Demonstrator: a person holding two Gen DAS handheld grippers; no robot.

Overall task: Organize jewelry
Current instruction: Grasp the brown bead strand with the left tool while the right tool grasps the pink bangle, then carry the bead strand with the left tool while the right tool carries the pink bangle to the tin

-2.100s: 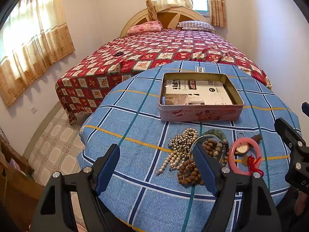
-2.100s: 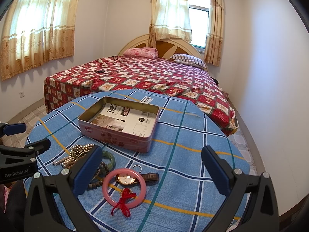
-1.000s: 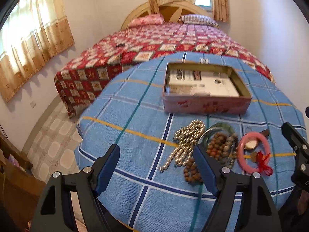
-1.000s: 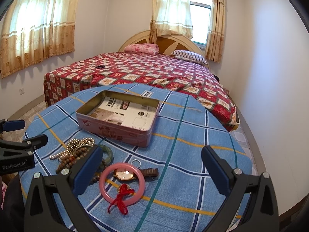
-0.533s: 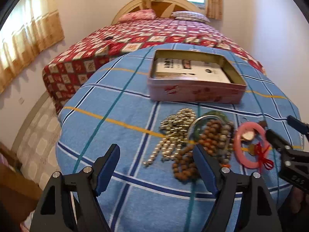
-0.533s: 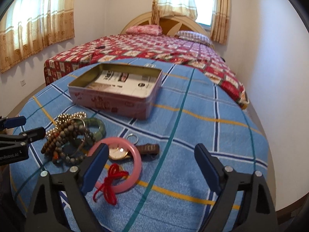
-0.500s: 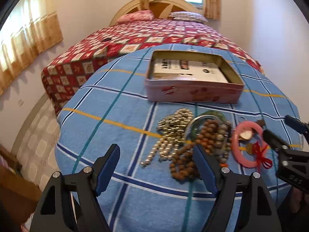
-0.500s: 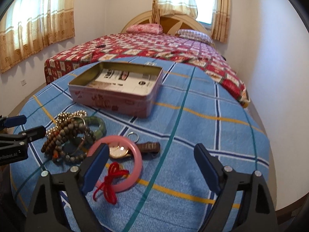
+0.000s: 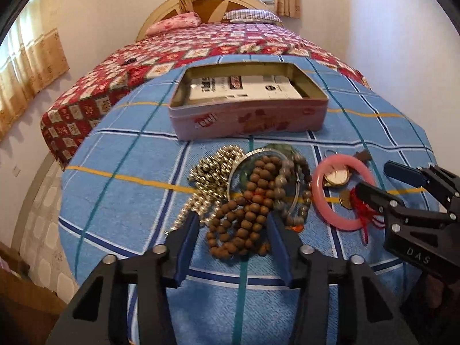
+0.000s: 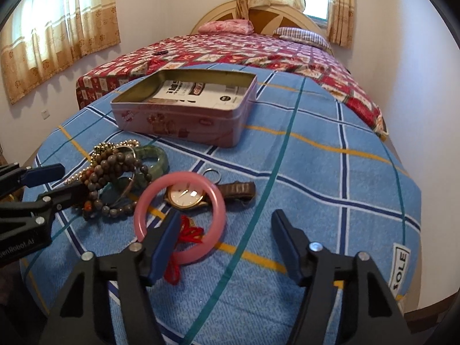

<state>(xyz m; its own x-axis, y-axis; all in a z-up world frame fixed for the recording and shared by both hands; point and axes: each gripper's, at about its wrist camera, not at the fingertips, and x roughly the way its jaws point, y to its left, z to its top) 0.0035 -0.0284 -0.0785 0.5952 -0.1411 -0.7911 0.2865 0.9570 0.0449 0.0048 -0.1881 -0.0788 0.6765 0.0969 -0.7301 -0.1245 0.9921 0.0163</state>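
Observation:
On the blue checked cloth lies a heap of jewelry. My left gripper [image 9: 233, 240] hangs low over it, jaws closing, with the brown bead bracelet [image 9: 244, 221] between the fingers; no firm pinch shows. Beside the bracelet lie a silver bead necklace [image 9: 212, 172], a thin metal bangle [image 9: 238, 166] and a green bangle [image 10: 155, 158]. My right gripper [image 10: 227, 238] is also closing. Its left finger sits inside the pink bangle [image 10: 218, 201] by the red tassel [image 10: 189, 233], with the bangle's near rim between the jaws. A wristwatch [image 10: 187, 195] lies under the bangle's far side.
An open pink tin [image 9: 247, 118] with a printed card inside stands behind the heap. The round table's cloth [image 10: 316, 172] drops off close on the right and front. A bed with a red quilt [image 9: 201, 49] lies beyond.
Both grippers have sunk toward the table and their jaws have narrowed. The left now straddles the brown beads; the right has come down onto the pink bangle.

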